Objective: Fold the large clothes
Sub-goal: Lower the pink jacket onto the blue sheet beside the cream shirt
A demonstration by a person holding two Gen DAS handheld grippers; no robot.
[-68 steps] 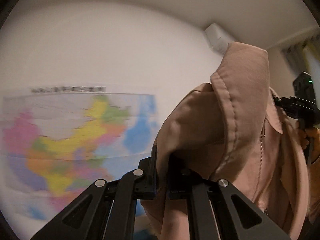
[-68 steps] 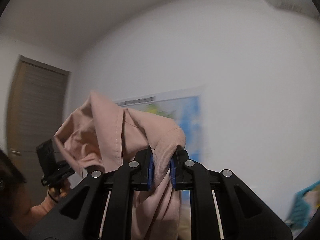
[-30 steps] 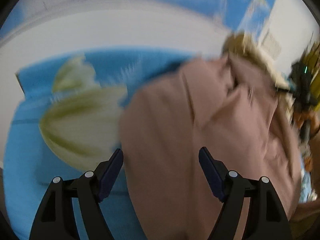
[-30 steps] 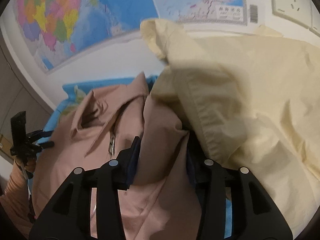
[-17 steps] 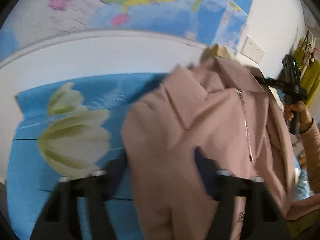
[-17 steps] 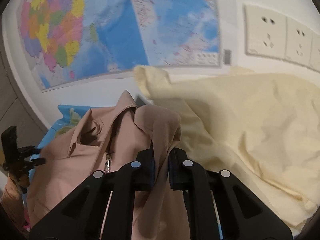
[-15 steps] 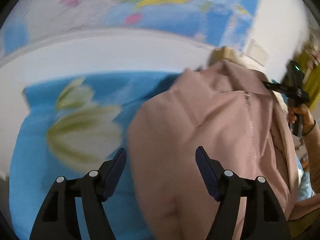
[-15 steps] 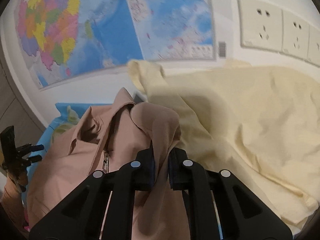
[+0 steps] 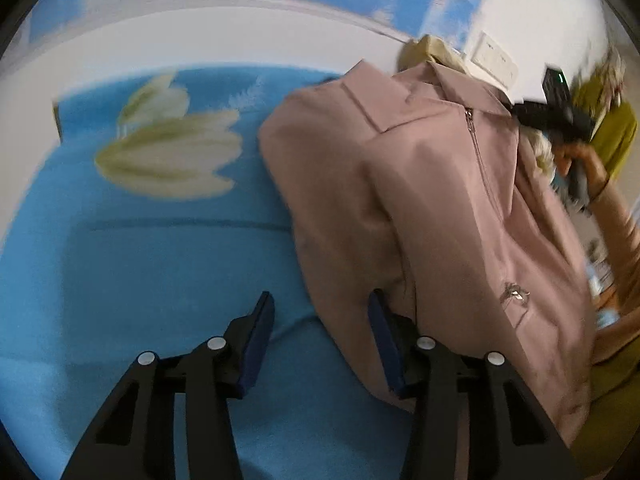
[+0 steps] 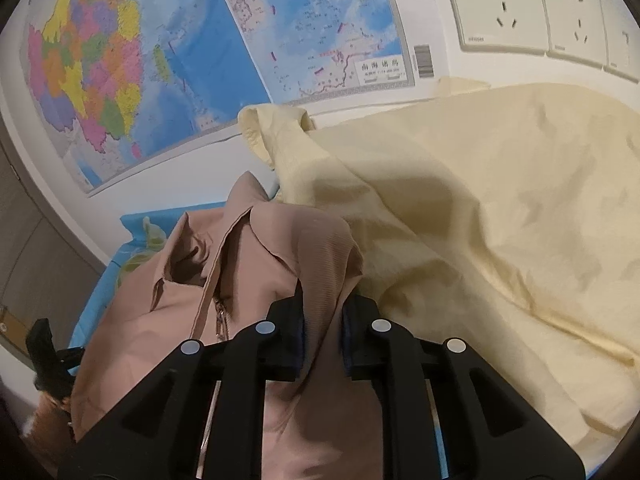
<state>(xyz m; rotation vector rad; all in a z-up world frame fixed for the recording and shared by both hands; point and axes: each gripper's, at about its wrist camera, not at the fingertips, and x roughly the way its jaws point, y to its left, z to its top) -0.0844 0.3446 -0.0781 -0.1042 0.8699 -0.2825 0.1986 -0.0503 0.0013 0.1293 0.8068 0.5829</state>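
A dusty-pink zip jacket (image 9: 432,200) lies front-up on a blue flowered bedsheet (image 9: 140,264), collar toward the wall. My left gripper (image 9: 322,340) is open with its jaws wide apart; the jacket's edge drapes over its right finger, the left finger sits over bare sheet. My right gripper (image 10: 322,328) is shut on a fold of the pink jacket (image 10: 240,280) near the shoulder. The right gripper also shows in the left wrist view (image 9: 556,116), at the jacket's far side.
A pale yellow garment (image 10: 480,220) lies bunched to the right of the jacket against the wall. A map (image 10: 200,40) and wall sockets (image 10: 496,8) are on the wall behind the bed. An olive-green garment (image 9: 616,136) hangs at far right.
Both grippers brought the jacket down from the air onto the bed. My left gripper opened and released it, then moved left so the jacket edge is beside its right finger. The right gripper stays clamped.
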